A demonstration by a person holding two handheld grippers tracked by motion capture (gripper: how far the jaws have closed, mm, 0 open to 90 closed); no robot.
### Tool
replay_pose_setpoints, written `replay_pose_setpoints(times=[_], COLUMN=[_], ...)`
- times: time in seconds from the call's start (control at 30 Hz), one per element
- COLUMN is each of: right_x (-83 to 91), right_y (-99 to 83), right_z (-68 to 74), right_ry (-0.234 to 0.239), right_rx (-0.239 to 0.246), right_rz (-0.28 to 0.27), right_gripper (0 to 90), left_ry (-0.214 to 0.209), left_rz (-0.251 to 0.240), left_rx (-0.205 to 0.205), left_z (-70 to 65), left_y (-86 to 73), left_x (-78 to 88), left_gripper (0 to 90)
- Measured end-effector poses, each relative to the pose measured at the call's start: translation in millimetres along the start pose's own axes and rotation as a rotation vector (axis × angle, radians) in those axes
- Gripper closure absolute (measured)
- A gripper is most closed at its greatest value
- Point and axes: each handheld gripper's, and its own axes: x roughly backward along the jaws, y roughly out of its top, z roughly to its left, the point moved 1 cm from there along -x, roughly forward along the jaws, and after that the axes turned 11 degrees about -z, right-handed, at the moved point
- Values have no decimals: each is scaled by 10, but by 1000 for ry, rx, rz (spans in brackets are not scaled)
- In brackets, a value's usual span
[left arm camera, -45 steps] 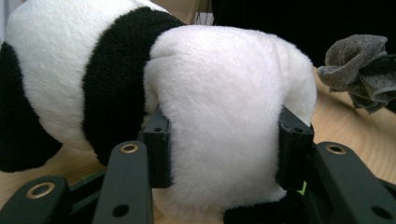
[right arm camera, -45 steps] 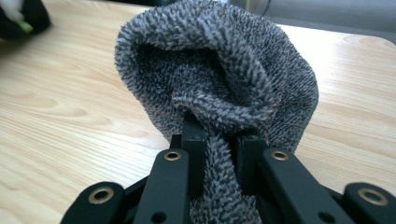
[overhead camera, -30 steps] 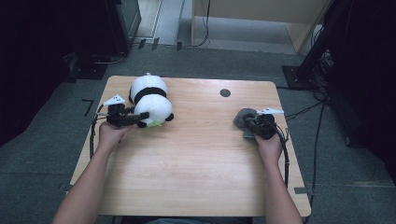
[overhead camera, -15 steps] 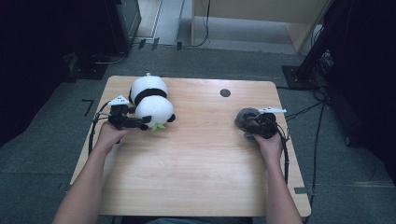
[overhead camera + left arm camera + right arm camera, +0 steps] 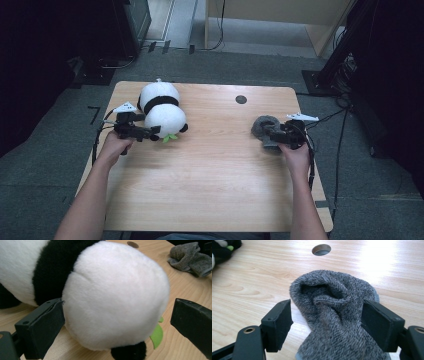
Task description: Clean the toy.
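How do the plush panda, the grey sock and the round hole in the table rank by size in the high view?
1. plush panda
2. grey sock
3. round hole, clearly the smallest

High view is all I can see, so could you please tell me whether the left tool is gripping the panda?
Observer: No. In the left gripper view the left tool has just been opening. Its jaws stand wide on either side of the panda head, and one is clearly apart from the fur.
Operator: Thank you. And is the right tool squeezing the grey sock?
Observer: The right gripper view shows the right tool has also just been opening. The grey sock sits bunched between its jaws without being pinched.
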Motion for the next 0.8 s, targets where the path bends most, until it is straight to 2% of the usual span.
replay_pose_setpoints(times=[0.07, 0.13, 0.23, 0.43, 0.53, 0.6, 0.67, 0.8], right_x=[40, 69, 103, 148, 188, 218, 242, 275], right_y=[-1, 1, -3, -23, -40, -59, -82, -142], right_z=[32, 65, 152, 355, 439, 480, 516, 584], right_ry=[4, 15, 34, 65, 76, 84, 94, 119], right_rx=[6, 5, 9, 39, 56, 62, 66, 63], right_rz=[-2, -5, -10, -14, -18, -17, -18, -22], right_gripper=[251, 251, 251, 252, 252, 252, 252, 252], left_ry=[-2, -3, -18, -23, -43, -33, -37, -63], left_rz=[11, 8, 13, 0, -11, -21, -22, -6], left_rx=[9, -8, -4, -69, -71, -72, -95, -123], left_z=[-24, -68, -160, -359, -446, -520, -609, -770], left_y=[10, 31, 75, 79, 76, 57, 37, 8], left_x=[27, 64, 122, 194, 222, 234, 234, 199], left_gripper=[0, 0, 0, 0, 0, 24, 68, 68])
